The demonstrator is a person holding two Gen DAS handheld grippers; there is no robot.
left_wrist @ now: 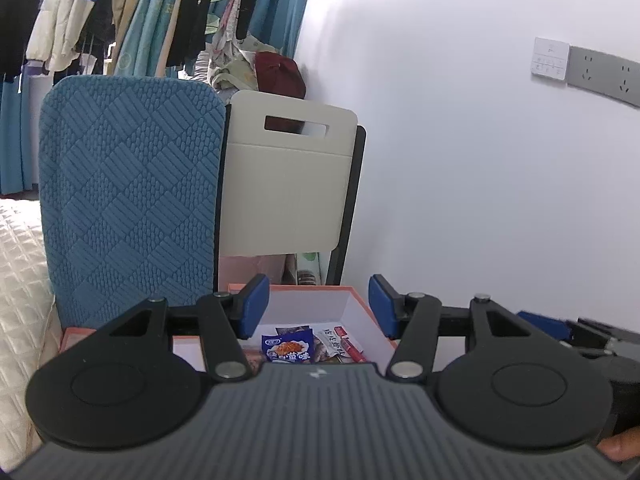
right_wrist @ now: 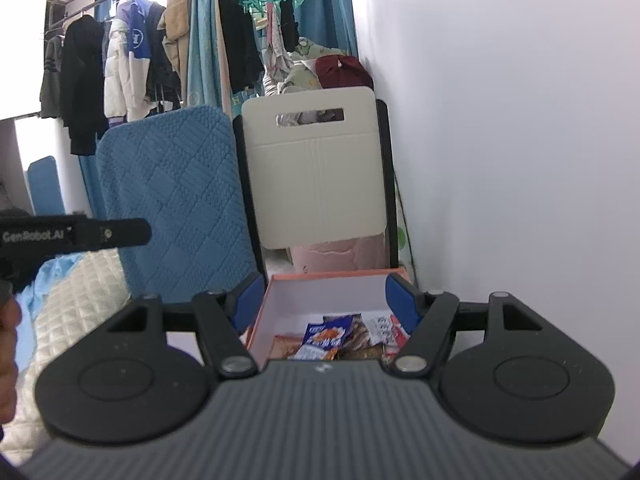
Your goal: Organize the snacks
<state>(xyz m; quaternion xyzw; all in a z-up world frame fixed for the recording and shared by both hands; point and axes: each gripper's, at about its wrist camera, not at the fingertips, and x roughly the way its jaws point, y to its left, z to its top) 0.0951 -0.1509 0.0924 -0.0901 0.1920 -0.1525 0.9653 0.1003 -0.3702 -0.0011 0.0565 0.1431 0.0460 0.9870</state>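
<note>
An orange box with a white inside (left_wrist: 352, 300) (right_wrist: 320, 292) holds several snack packets. A blue and orange packet (left_wrist: 287, 347) (right_wrist: 322, 340) lies on top, with a white and red packet (left_wrist: 344, 342) to its right. My left gripper (left_wrist: 318, 306) is open and empty, above the box's near side. My right gripper (right_wrist: 326, 300) is open and empty, also above the box's near side. The right gripper's tip (left_wrist: 548, 326) shows at the right edge of the left wrist view. The left gripper's body (right_wrist: 80, 234) shows at the left of the right wrist view.
A blue quilted chair back (left_wrist: 128, 196) (right_wrist: 176, 196) and a cream folding chair (left_wrist: 288, 184) (right_wrist: 316, 172) stand behind the box. A white wall (left_wrist: 480, 160) is on the right. A cream quilted bed cover (left_wrist: 20, 280) lies left. Clothes hang on a rack (right_wrist: 120, 64) behind.
</note>
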